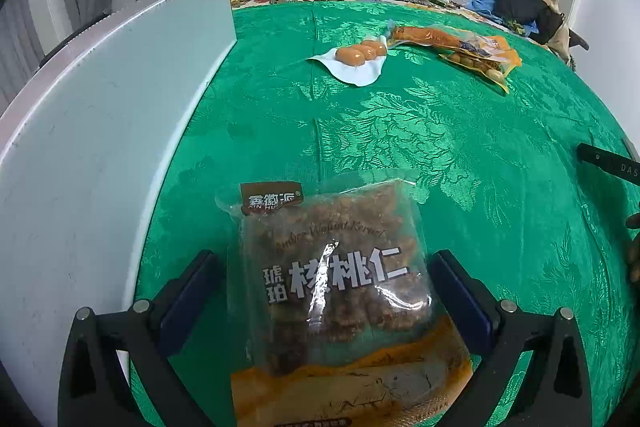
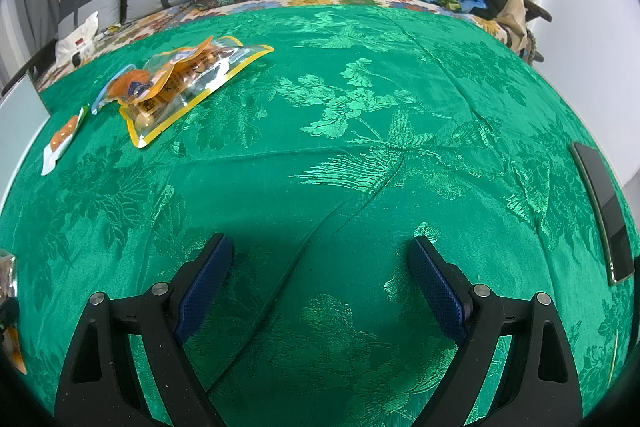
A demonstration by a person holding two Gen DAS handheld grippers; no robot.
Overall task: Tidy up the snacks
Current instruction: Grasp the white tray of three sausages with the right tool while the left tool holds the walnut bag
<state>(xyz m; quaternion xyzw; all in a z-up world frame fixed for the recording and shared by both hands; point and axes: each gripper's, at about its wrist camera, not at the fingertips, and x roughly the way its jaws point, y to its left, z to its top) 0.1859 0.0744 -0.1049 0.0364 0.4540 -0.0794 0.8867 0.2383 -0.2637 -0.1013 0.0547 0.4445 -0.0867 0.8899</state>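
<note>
The left tool stands wide apart, straddling the walnut bag; crinkly, slippery film, probably light, best pinched across its middle.

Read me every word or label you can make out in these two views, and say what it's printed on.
"琥珀 核桃仁": large white characters on the clear plastic walnut snack bag.
"Amber Walnut Kernel": faint script above them, same bag.
"鑫徽派": brown tab at that bag's top corner; the Latin line beneath is partly hidden.
"DAS": black bar at the right edge, cut off.
Print on the yellow-edged snack pouches: too small to read.
</note>
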